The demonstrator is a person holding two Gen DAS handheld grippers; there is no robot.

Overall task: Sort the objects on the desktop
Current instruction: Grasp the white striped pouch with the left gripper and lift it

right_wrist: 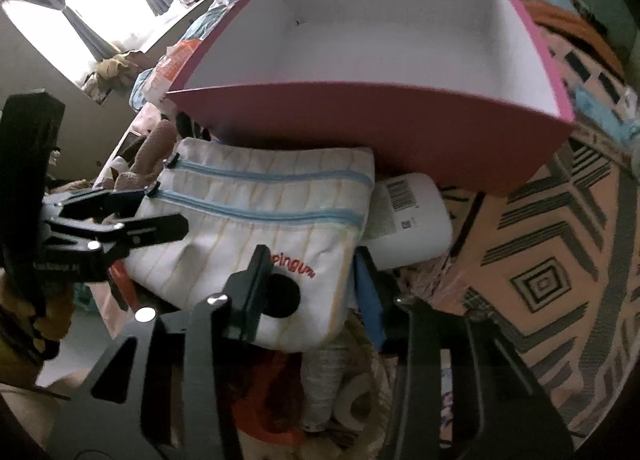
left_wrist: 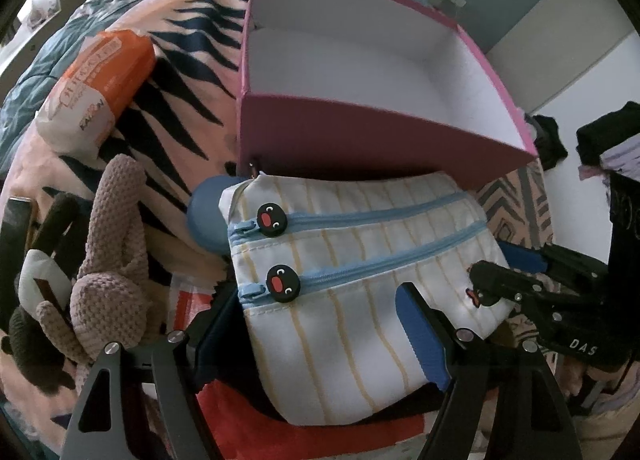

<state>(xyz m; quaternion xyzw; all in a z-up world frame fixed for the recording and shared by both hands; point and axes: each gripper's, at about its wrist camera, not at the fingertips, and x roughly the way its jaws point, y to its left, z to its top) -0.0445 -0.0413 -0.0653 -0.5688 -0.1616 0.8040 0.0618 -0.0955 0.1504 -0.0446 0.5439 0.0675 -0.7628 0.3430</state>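
The striped pouch (left_wrist: pixel 360 272) with two blue zips lies on the patterned bedspread (right_wrist: pixel 552 260), just in front of the near wall of the open pink box (left_wrist: pixel 360 132), whose white inside holds nothing. Both claws sit on the pouch. The left claw (left_wrist: pixel 320 324) straddles its left end, partly closed, with the blue pad (left_wrist: pixel 420 340) pressed on the cloth. The right claw (right_wrist: pixel 312 292) is closed about halfway over the near right corner, one finger on top of the fabric and the other at its edge, so both seem to have hold of it.

The step looks like lifting the pouch into the box. It is soft and will sag, so both ends should rise together and level, high enough to clear the near wall before moving away. A white bottle (right_wrist: pixel 408 220) lies touching the pouch's right edge and a knitted toy (left_wrist: pixel 112 260) sits near its left; a straight lift avoids dragging either.
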